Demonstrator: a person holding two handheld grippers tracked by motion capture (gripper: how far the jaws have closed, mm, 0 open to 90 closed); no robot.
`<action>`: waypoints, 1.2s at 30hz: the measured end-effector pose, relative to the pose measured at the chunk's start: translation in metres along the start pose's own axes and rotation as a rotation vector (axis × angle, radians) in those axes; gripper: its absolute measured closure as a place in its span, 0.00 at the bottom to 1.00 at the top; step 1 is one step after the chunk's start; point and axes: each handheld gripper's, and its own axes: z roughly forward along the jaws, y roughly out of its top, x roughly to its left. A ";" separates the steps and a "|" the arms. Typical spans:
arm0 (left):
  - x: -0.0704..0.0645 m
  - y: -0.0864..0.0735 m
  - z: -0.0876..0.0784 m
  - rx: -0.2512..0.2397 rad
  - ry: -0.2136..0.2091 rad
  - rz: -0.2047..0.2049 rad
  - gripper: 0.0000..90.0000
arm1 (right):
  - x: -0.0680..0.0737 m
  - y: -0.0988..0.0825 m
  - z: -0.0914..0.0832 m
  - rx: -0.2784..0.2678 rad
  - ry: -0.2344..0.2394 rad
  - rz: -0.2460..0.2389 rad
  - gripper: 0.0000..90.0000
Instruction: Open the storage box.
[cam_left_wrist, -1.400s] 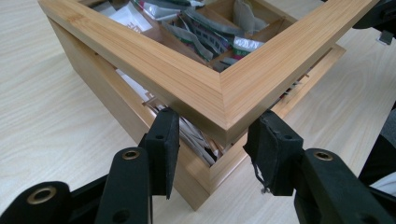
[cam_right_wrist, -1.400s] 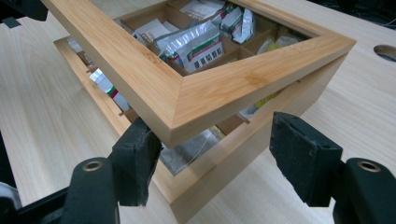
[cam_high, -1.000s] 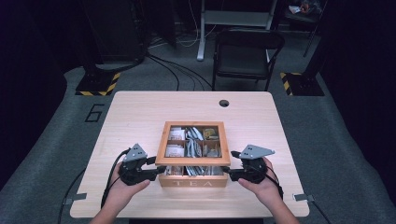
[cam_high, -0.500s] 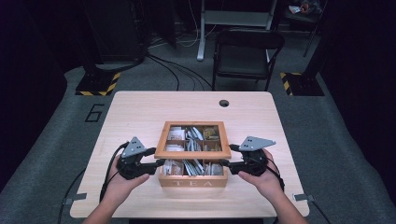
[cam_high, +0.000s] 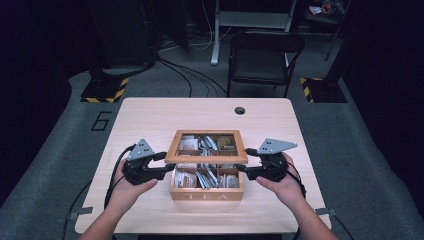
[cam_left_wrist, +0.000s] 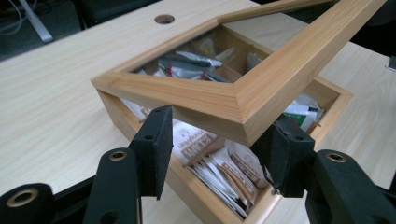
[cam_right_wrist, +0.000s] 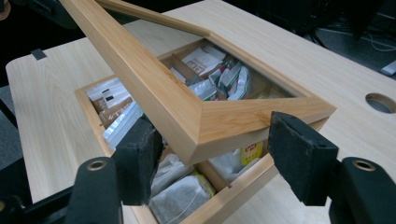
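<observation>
Lid (cam_high: 206, 150) raised higher, tea box (cam_high: 206, 192) beneath, chair (cam_high: 264, 55) behind table (cam_high: 150, 117)

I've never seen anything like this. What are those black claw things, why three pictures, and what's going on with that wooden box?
A person holds a hand-worked claw in each hand: the left gripper and the right gripper. One picture comes from a camera above the wooden table; the other two from cameras riding on each claw. On the table stands a tea box full of tea bags. Each claw straddles a front corner of the glass-paned lid, which is raised at the front.
</observation>
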 end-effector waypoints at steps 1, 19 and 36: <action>0.001 0.002 0.000 -0.010 0.007 0.007 0.53 | 0.000 0.002 -0.001 -0.004 -0.005 -0.001 0.40; 0.015 0.029 0.000 -0.054 0.022 0.062 0.57 | -0.020 0.030 -0.005 -0.016 0.015 0.008 0.49; 0.029 0.047 0.006 -0.073 0.051 0.061 0.62 | -0.031 0.051 -0.004 -0.034 -0.028 -0.009 0.54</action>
